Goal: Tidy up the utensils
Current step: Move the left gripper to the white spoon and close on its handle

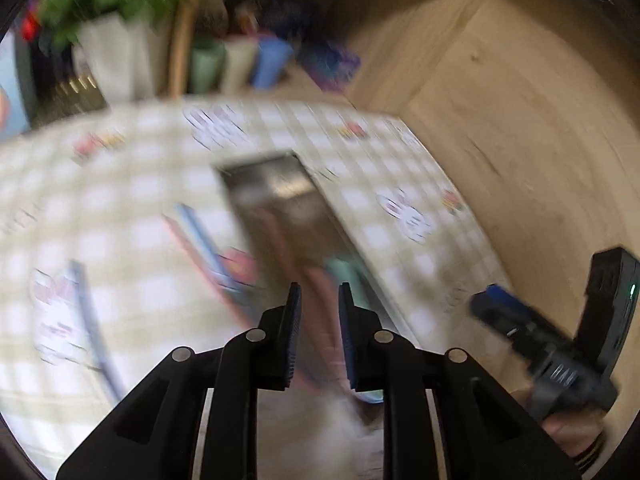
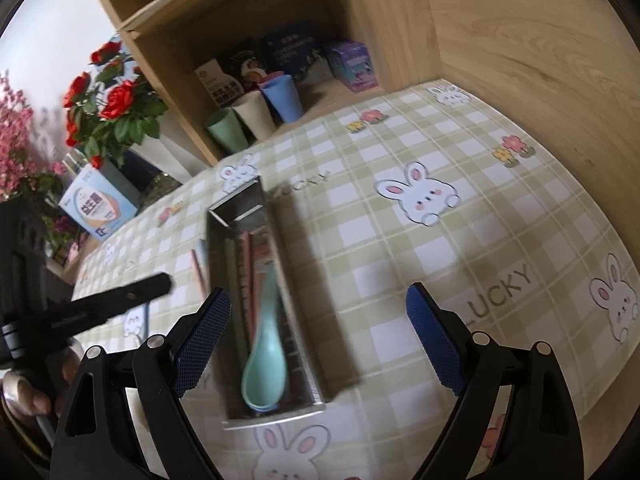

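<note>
A long metal tray (image 2: pixel 310 376) lies on the checked bunny tablecloth. In it are a teal spoon (image 2: pixel 265 372) and pink sticks (image 2: pixel 251 276). My right gripper (image 2: pixel 320 340) hangs above the tray's near end, open wide and holding nothing. The left wrist view is blurred. My left gripper (image 1: pixel 320 318) shows a narrow gap between its pads, with the tray (image 1: pixel 276 184) and a pink stick beyond them and nothing gripped. From the right wrist view the left gripper (image 2: pixel 162 283) is left of the tray, bare at its tip. More pink and blue sticks (image 1: pixel 200 240) lie loose on the cloth, and another blue one (image 1: pixel 94 320) farther left.
A wooden shelf unit stands behind the table with green (image 2: pixel 224 130), white and blue cups (image 2: pixel 284 98) and boxes. A white vase of red flowers (image 2: pixel 112 108) and a blue-white box (image 2: pixel 98 210) sit at the back left. A wooden wall (image 2: pixel 540 40) borders the table's right side.
</note>
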Demonstrator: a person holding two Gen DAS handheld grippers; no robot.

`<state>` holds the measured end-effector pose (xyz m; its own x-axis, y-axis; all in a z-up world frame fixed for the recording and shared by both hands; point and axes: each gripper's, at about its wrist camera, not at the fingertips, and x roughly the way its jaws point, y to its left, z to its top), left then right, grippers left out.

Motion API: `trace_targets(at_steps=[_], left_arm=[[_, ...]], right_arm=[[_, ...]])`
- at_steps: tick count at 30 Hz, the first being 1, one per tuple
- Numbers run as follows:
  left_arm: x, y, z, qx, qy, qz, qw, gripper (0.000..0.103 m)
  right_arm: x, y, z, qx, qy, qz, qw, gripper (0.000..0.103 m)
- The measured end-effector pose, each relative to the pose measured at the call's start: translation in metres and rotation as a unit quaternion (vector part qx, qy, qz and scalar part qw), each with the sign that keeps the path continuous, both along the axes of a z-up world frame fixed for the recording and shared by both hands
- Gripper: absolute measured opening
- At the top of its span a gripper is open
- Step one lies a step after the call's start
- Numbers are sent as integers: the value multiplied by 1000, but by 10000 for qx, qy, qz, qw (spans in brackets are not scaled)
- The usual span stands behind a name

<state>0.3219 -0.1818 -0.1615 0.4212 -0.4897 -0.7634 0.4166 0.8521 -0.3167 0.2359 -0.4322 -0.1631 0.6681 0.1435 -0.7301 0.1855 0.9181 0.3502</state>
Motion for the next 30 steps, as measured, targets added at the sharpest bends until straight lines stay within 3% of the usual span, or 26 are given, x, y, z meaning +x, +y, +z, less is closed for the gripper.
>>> trace_targets(at_steps=[3, 8, 12, 17, 22, 30], left_arm=[[-4, 42, 4, 168, -280, 258, 9991, 23], [-13, 119, -1, 150, -231, 893, 9956, 24], [-24, 151, -16, 268, -121, 1268, 9915, 27], [-41, 155, -43, 276, 310, 1265, 9911, 27], [-53, 145, -59, 424, 559, 1036, 9921, 31], [-53, 142, -82, 511, 875, 1082, 9889, 30]], right_arm=[[3, 14, 3, 17, -104, 55, 9999, 86], [10, 48, 7, -195, -293, 341, 9988, 86], [19, 75, 6, -201, -293, 551, 9978, 86], [23, 104, 5, -103, -265, 881, 9957, 86], [21, 128, 0, -250, -72, 1171, 9928, 86], [16, 147, -4, -346, 61, 1418, 9893, 86]])
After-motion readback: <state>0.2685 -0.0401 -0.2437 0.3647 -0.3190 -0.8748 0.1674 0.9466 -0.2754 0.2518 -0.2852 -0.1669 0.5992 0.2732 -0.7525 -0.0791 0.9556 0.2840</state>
